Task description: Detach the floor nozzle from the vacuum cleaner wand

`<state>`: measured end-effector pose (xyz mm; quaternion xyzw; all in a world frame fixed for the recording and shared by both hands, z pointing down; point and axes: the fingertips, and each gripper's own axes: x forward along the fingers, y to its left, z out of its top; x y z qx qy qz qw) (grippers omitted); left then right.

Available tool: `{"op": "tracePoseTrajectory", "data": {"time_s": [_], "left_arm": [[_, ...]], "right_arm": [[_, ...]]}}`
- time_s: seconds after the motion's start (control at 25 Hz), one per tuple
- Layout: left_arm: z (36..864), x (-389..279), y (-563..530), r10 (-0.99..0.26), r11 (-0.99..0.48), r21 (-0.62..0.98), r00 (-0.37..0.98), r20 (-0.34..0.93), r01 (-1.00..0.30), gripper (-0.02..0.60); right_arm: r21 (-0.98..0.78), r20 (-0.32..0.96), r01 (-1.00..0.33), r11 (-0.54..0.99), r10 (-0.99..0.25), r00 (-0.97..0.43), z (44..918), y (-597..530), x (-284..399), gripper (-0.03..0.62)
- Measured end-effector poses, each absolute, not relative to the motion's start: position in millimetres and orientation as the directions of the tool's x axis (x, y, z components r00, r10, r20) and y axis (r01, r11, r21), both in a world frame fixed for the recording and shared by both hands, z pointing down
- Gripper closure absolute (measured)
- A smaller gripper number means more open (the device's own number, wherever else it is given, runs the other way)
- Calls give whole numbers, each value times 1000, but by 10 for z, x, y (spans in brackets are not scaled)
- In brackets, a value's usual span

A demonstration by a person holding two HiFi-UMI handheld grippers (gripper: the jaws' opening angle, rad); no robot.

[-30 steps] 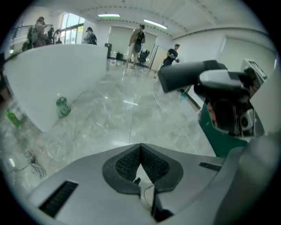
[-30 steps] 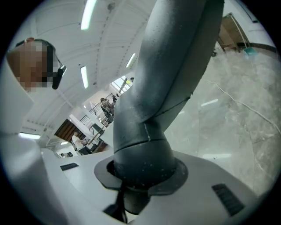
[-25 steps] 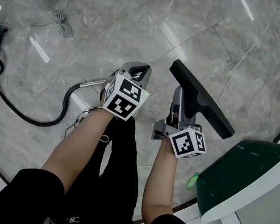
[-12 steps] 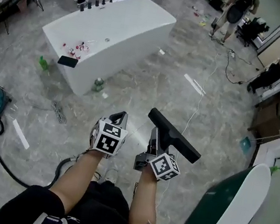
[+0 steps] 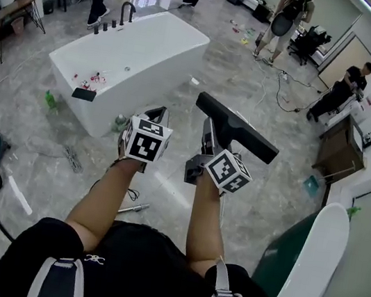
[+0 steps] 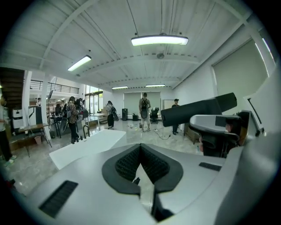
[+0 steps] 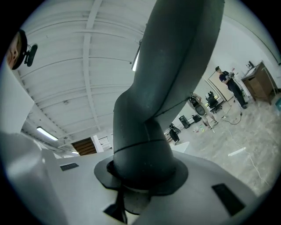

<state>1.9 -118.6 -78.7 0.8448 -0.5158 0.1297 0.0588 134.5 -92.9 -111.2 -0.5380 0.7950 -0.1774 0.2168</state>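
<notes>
The nozzle (image 5: 237, 135), clamped in the right gripper (image 5: 208, 137), has been raised well above what is probably the wand (image 5: 135, 208); the left gripper (image 5: 156, 115) is closed, empty. Detachment is judged done.

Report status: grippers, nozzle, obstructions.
Left gripper shut, empty. Right gripper shut on floor nozzle, held high, no wand attached. Bathtub ahead, well apart.
</notes>
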Motion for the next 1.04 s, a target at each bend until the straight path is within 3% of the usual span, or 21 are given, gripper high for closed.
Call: {"op": "tracePoseTrajectory", "data": {"time_s": [0.32, 1.04], "left_arm": [[-1203, 137, -1214, -857, -488, -1, 478, 194, -873, 577], [-1143, 496, -1404, -838, -517, -18, 502, 216, -856, 577]], "right_arm": [[-484, -135, -798, 359, -932, -337, -1153, -1023, 1364, 477], [-463, -156, -806, 369, -929, -335, -1218, -1222, 1656, 477]]}}
